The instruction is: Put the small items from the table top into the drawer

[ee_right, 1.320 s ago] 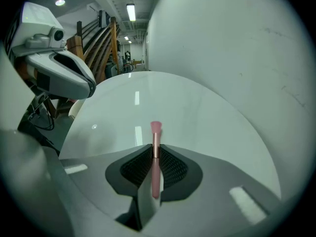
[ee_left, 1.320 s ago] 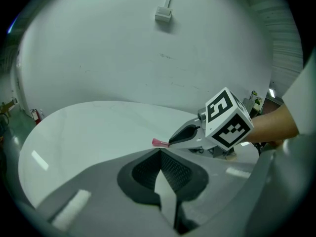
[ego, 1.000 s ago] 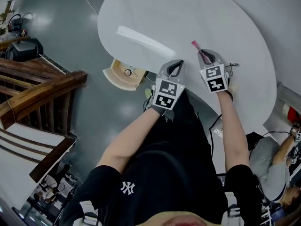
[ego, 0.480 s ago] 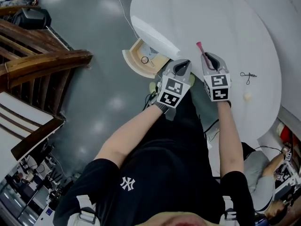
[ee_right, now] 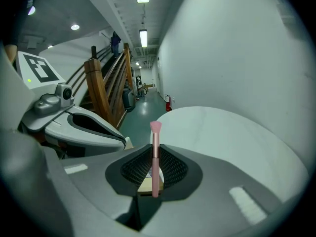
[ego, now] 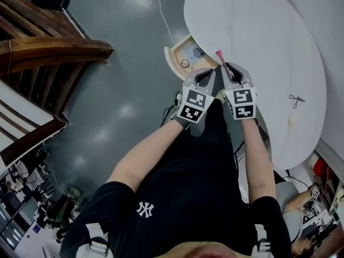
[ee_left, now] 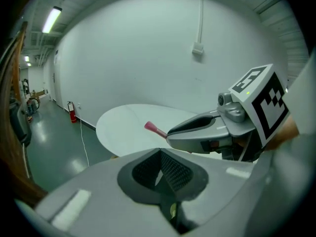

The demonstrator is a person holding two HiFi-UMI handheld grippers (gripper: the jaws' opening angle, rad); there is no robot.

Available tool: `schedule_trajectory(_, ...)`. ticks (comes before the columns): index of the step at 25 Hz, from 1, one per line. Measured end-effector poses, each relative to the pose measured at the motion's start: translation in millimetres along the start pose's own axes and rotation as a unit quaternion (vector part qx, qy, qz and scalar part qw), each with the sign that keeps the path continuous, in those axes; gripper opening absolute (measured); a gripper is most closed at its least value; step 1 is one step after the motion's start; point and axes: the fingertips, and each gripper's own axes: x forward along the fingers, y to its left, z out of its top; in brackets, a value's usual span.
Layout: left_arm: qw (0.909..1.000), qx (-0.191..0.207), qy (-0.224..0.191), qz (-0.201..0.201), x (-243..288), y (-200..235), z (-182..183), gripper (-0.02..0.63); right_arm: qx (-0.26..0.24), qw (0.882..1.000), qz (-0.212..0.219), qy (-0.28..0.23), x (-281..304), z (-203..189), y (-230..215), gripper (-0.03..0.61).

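We had the right gripper [ee_right: 154, 171] clamped on a pink brush [ee_right: 155, 152], bristles poking up past the jaws, at the table [ego: 258, 36] edge just beside the open drawer [ego: 177, 55]. Our left gripper [ee_left: 160, 172] hung alongside, jaws together and empty.

The drawer [ego: 173, 66] stands open from above, only its back covered by the table [ego: 258, 31] rim.
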Motion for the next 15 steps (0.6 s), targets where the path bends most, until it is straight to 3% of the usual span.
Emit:
schedule_trajectory(6,0.9998,-0.006,0.003,0.020,-23,41,-24,0.000,-0.014,1.000,0.023,0.007,31,6,46,0.066)
schedule_trajectory(15,0.9996,0.000,0.018,0.022,-25,83,-51,0.000,-0.002,0.999,0.023,0.035,79,-23,79,0.066)
